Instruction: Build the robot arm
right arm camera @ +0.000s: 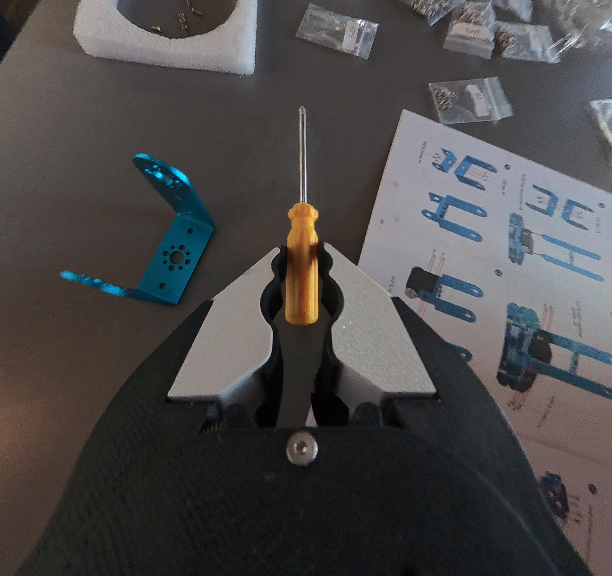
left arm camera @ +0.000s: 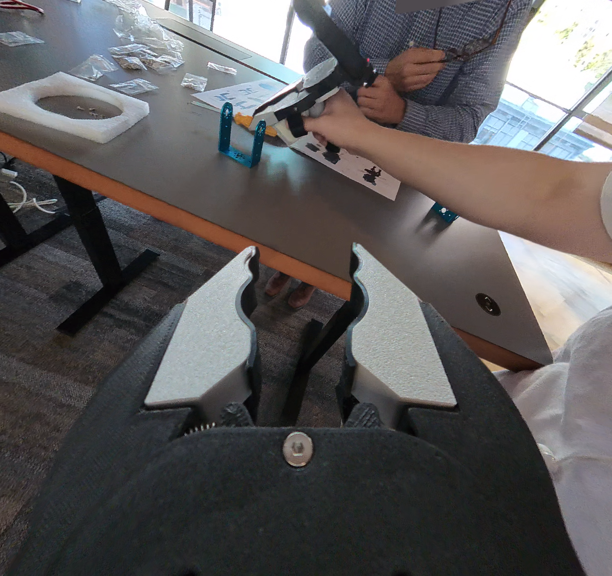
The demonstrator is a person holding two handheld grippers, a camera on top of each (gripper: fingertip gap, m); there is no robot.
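Over the dark grey surface, the right tool is clenched on the orange handle of a small screwdriver, its metal shaft pointing forward above the tabletop. A blue U-shaped metal bracket stands just left of it, and a printed instruction sheet lies to its right. Farther off sit a white foam block with loose screws in its round cut-out, and clear bags of hardware. The left tool hangs released off the table's edge, above carpet, holding nothing. A person in a checked shirt stands across the table.
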